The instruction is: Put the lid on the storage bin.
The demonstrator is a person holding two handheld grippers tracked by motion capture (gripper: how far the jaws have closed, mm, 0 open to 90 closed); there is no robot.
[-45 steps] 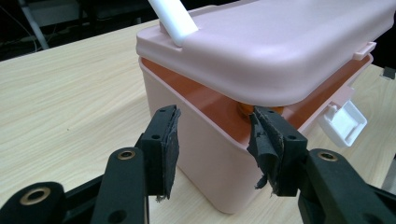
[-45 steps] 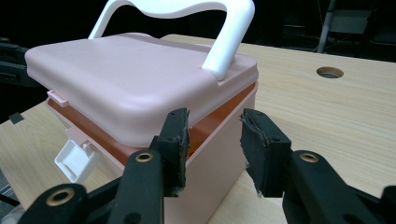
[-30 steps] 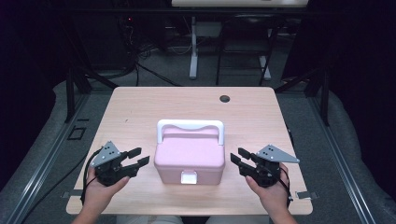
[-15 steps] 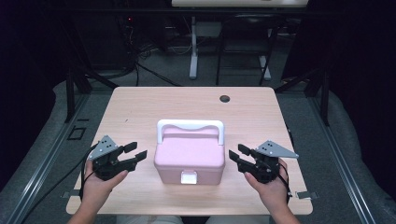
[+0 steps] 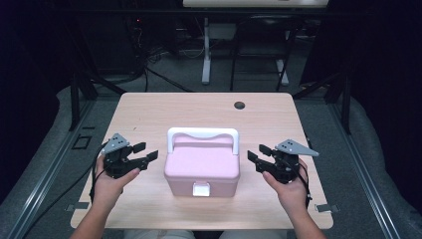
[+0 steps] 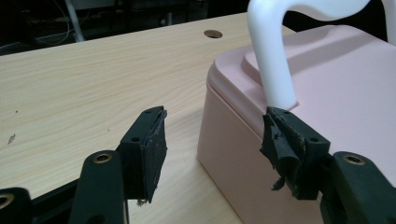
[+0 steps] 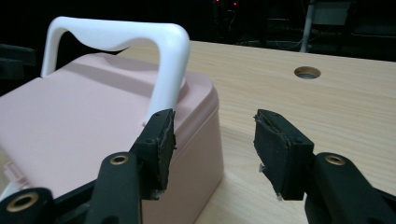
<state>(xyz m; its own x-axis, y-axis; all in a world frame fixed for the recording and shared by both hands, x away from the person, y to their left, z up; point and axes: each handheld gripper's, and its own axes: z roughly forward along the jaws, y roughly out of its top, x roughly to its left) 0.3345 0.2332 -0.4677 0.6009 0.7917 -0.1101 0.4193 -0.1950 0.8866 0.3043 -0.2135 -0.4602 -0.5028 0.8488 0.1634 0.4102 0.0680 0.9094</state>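
A pink box [image 5: 202,167] with a white handle [image 5: 202,134] upright and a white front latch [image 5: 201,189] stands shut on the middle of the wooden table [image 5: 149,109]. My left gripper [image 5: 146,151] hovers just left of it, pointing at its side; my right gripper [image 5: 258,153] mirrors it on the right. Both are open, their jaws have just been opening, and nothing is between their pads. The left gripper view has the gripper [image 6: 212,135] facing the box's [image 6: 336,93] corner below the handle [image 6: 273,56]. The right gripper view has the gripper [image 7: 215,140] beside the box [image 7: 70,121] and handle [image 7: 170,70].
A round cable hole [image 5: 239,105] sits near the table's far edge. Bare tabletop lies on either side of the box and behind it. Beyond the table are a dark floor, cables and a white desk leg [image 5: 206,55].
Both grippers have slid a little away from the person, along the box's sides, and their jaws stand wider apart. The box has not moved.
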